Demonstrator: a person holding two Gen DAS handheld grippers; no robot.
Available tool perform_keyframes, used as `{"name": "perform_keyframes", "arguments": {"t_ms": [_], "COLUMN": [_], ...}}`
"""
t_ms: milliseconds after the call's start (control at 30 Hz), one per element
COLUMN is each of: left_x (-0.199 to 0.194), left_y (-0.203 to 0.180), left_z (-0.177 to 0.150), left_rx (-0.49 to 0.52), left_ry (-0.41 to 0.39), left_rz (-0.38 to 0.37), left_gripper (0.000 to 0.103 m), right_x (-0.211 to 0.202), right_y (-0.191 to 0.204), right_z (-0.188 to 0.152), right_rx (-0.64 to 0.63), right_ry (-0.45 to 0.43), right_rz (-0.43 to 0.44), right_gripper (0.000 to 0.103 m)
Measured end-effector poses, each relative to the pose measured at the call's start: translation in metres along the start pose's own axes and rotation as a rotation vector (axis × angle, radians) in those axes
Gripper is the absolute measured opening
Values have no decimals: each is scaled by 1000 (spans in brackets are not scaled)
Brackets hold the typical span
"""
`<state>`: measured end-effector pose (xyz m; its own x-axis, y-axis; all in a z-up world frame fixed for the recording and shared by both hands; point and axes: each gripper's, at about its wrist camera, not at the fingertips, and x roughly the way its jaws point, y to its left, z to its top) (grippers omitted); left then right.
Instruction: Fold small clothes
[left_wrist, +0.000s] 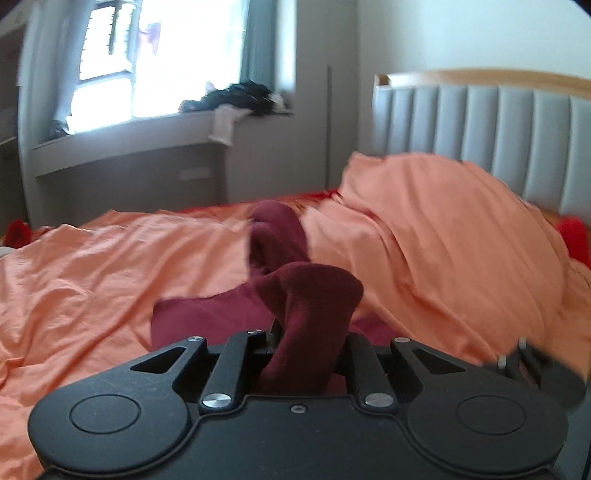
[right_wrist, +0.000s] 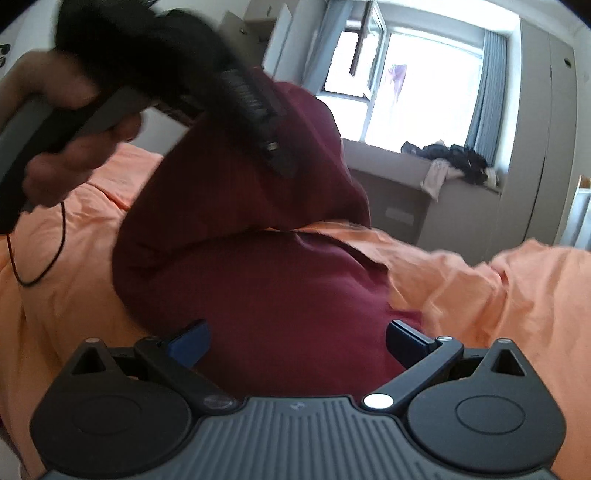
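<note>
One dark red garment (right_wrist: 266, 280) is in play, lying across the orange bedsheet (left_wrist: 85, 273) near the middle of the bed, with a bunched fold lifted off the sheet. Much of both views is smeared by motion, so its type and full outline cannot be made out, and its lower edge is hidden behind the gripper bodies. On the left, the left gripper (left_wrist: 308, 338) is clenched on that raised fold, the cloth passing between its fingers and hiding the pads. In the right wrist view a hand (right_wrist: 70, 147) holds this gripper's handle at the upper left, blurred and cut off by the frame. To the right, the right gripper (right_wrist: 297, 341) stands released, its two blue fingertips (right_wrist: 190, 341) wide apart over the cloth, gripping nothing. Two grippers, one garment, one padded headboard (left_wrist: 480, 122) at the far right bed edge.
</note>
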<state>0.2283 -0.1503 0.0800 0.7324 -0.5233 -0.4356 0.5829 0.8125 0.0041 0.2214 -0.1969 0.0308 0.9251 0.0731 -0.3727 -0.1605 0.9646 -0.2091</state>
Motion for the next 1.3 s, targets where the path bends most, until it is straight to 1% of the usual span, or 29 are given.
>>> {"name": "perform_keyframes", "arguments": {"t_ms": [67, 133, 200, 233, 267, 400, 467, 500, 567, 700, 733, 833, 933, 967, 1033, 1167, 1233, 1267, 1300], "left_x": [3, 4, 2, 1, 0, -5, -8, -10, -14, -23, -25, -30, -35, -36, -38, -41, -42, -42, -41], "left_y": [-9, -20, -29, -32, -34, -38, -40, -42, -46, -56, -58, -61, -64, -64, -66, -73, -77, -78, -80], "left_z": [-10, -19, -28, -31, -36, -48, -52, -55, -60, -67, -68, -72, -75, -76, -77, -82, -84, -86, -87], "left_rx": [41, 103, 152, 161, 171, 191, 195, 200, 212, 222, 226, 240, 234, 232, 233, 249, 255, 261, 266], "left_ry": [11, 9, 9, 9, 12, 8, -2, -8, -24, -50, -52, -66, -71, -71, -81, -100, -104, -103, -102], "left_rz": [9, 36, 50, 51, 50, 44, 39, 35, 29, 41, 46, 69, 78, 84, 102, 136, 140, 142, 143], "left_gripper": [15, 17, 21, 22, 27, 36, 40, 45, 50, 53, 53, 53, 54, 54, 51, 41, 37, 34, 31], "right_x": [-3, -4, -5, -7, -8, -10, -9, -9, -5, 12, 20, 39, 60, 65, 71, 90, 99, 104, 108], "right_y": [-15, -30, -46, -56, -67, -108, -123, -129, -138, -151, -153, -155, -150, -149, -147, -143, -142, -140, -139], "right_z": [-3, -6, -7, -7, -7, -6, -6, -8, -8, -5, -4, 4, 12, 15, 19, 26, 26, 26, 25], "right_rx": [-5, -5, 10, 32, 64, 243, 338, 387, 468, 601, 629, 657, 654, 649, 632, 616, 624, 626, 626], "right_ry": [26, 49, 58, 59, 58, 42, 34, 23, -7, -74, -79, -83, -90, -94, -101, -76, -46, -30, -17], "right_rz": [-8, -46, -84, -98, -106, -96, -63, -36, 19, 160, 198, 276, 330, 344, 352, 360, 375, 379, 383], "right_gripper": [103, 103, 103, 103, 103, 103, 103, 103, 103, 103, 103, 103, 103, 101, 86, 69, 55, 52, 42]}}
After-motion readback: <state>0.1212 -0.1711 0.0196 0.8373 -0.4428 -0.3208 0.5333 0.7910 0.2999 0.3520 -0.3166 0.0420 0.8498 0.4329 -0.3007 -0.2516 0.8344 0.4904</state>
